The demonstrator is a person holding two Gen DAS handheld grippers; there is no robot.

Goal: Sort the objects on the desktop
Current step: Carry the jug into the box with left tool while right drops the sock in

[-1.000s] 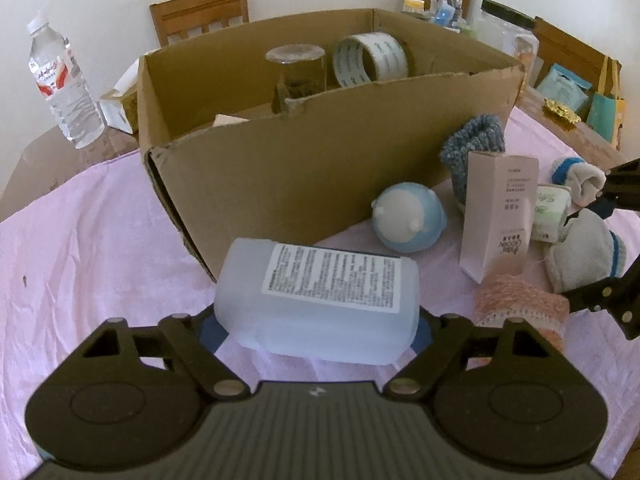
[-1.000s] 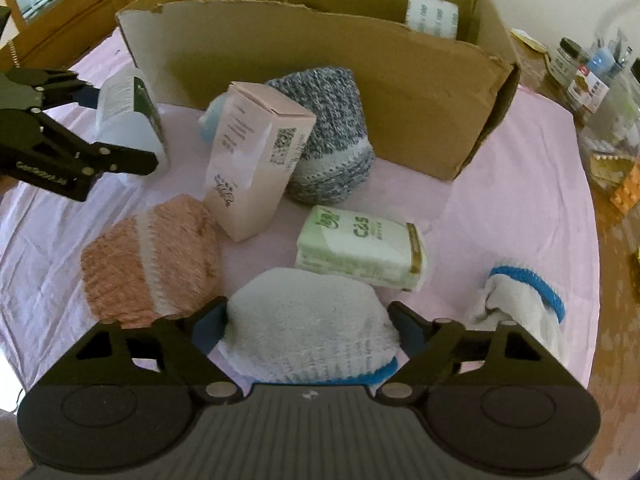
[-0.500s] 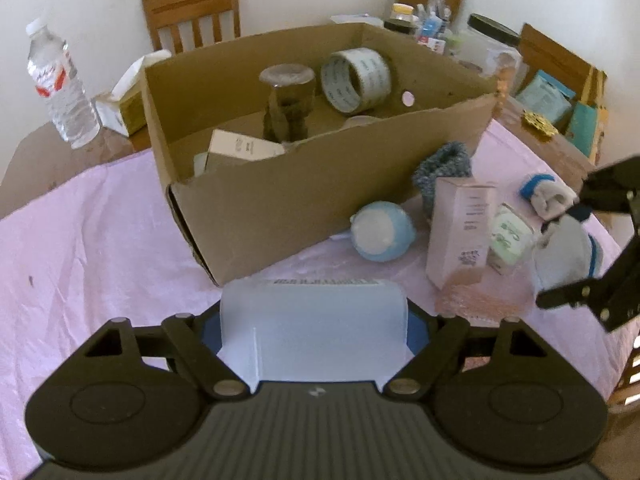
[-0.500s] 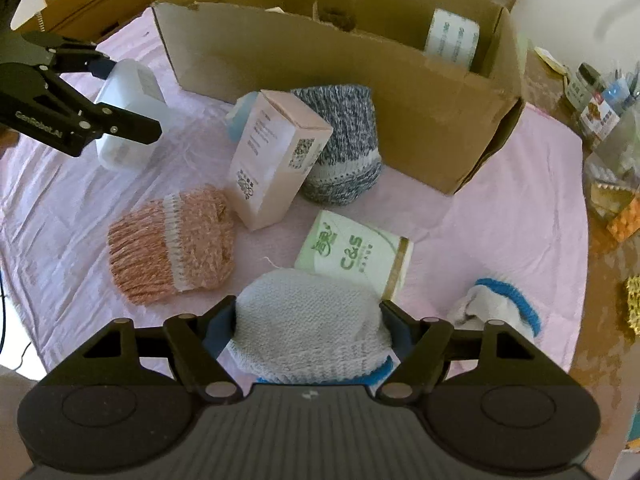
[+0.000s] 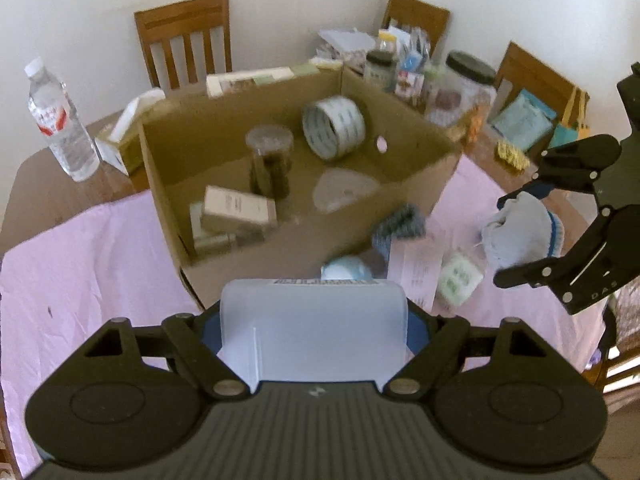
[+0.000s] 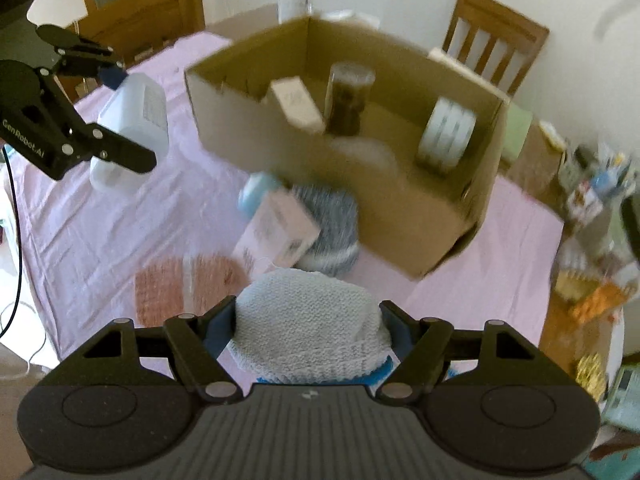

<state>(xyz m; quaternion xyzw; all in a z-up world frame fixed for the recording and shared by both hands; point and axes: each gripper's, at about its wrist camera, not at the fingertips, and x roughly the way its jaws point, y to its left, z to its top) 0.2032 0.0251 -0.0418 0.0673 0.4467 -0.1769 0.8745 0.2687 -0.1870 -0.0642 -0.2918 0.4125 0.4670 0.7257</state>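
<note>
Roughly midway | left wrist view: left gripper jaws pinch translucent white plastic jug above pink-clothed counter near open cardboard box holding tape roll, brown jar, cartons | right wrist view: right gripper jaws pinch white knit sock; only here shows orange knit sock, grey one, pink carton left outside.

Soft, even daylight fills both views, with faint shadows. Fisheye distortion curves the edges, and the corners vignette black. Motion blur smears the cardboard box and far-right clutter, worst in the right wrist view.
</note>
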